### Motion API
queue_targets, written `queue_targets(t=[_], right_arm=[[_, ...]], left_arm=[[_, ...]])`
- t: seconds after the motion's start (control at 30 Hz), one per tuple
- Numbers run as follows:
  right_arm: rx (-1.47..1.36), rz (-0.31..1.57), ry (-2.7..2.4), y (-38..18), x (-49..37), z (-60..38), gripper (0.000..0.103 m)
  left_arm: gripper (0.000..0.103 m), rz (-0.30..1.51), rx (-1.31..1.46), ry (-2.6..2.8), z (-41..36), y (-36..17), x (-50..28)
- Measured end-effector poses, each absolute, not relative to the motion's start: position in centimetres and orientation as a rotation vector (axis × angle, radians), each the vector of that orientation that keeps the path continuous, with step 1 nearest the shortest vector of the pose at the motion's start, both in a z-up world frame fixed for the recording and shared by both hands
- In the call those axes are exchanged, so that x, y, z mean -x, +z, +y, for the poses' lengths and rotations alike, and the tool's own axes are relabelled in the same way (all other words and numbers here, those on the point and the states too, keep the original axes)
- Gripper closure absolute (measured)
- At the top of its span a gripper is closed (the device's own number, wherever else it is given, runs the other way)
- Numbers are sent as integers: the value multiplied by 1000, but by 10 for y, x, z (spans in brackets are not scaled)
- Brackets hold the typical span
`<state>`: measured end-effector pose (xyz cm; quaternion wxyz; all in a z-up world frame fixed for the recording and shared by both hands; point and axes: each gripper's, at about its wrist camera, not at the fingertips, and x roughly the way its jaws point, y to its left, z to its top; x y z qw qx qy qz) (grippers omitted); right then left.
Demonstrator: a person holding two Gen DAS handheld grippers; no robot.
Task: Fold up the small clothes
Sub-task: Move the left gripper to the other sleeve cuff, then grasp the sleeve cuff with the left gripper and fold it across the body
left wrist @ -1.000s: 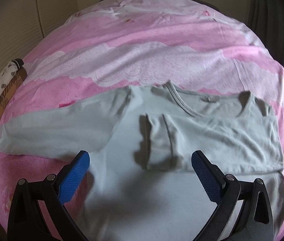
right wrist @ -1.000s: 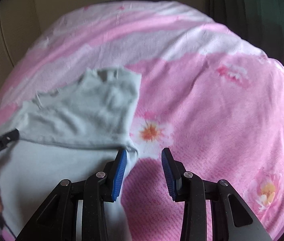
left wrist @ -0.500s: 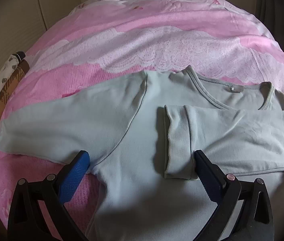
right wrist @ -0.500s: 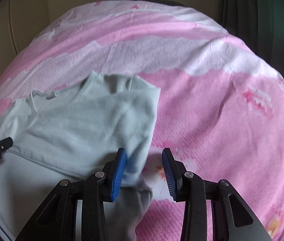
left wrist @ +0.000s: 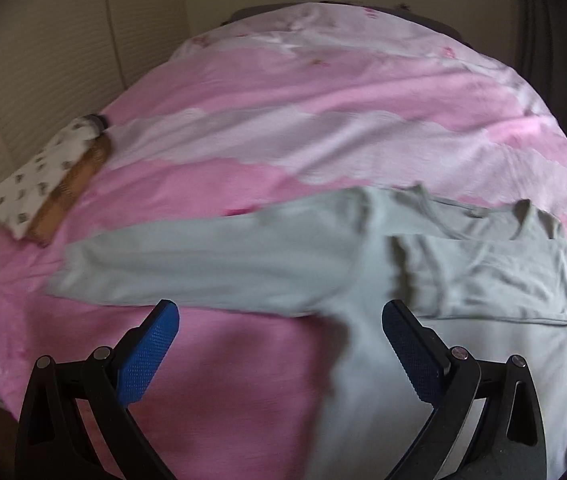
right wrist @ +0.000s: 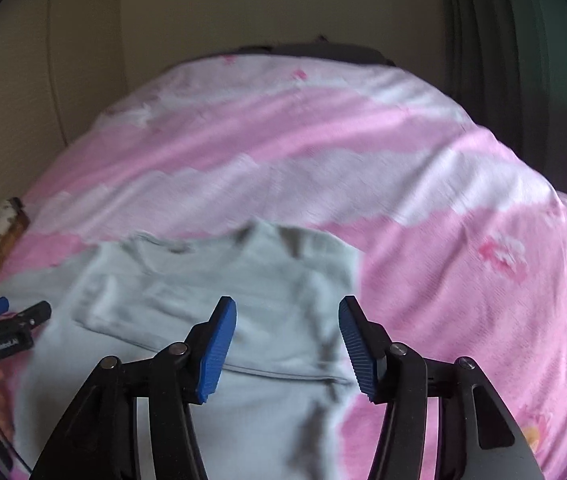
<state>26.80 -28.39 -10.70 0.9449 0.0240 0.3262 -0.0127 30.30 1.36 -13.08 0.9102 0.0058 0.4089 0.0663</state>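
Both grippers backed off since before: right gripper [right wrist: 287, 344] fingers widened, left gripper [left wrist: 279, 344] wide too, nothing held. Shirt [left wrist: 463, 272] lies on the bed [left wrist: 283, 120], one sleeve [left wrist: 203, 268] out toward its left edge.

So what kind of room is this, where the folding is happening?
Most likely a bedroom: the grey long-sleeved top lies on a pink floral bedspread, with a padded headboard-like panel alongside and dark curtains nearby.

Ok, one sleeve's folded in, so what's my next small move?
Probably bring the open left claw down onto the cuff end of the unfolded sleeve and pinch it. That sleeve lies spread flat over the pink bedcover, while the other sleeve already lies across the shirt's chest.
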Motion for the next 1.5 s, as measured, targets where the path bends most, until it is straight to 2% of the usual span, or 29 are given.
queue_targets(t=[0.3, 0.5, 0.57, 0.8, 1.13, 1.17, 1.33, 1.43, 1.5], right_arm=[[-127, 682, 106, -106, -286, -164, 48], [-95, 647, 157, -102, -288, -73, 48], [-73, 642, 178, -101, -288, -47, 48], [-32, 640, 199, -108, -292, -3, 48], [-7, 652, 189, -117, -300, 13, 48], [-4, 653, 187, -118, -300, 13, 48], [-9, 657, 180, -119, -300, 8, 48], [-15, 655, 173, -116, -297, 1, 48], [-23, 656, 168, -114, -296, -4, 48]], left_arm=[[1, 743, -13, 269, 155, -116, -278], [25, 741, 93, 237, 247, -127, -288], [27, 769, 141, 175, 268, -138, -299], [59, 831, 227, 10, 295, -169, -324], [59, 847, 374, -101, 310, -188, -343], [62, 846, 394, -109, 311, -189, -343], [91, 844, 439, -130, 310, -187, -342], [97, 835, 438, -119, 310, -182, -339], [97, 819, 436, -103, 309, -175, -334]])
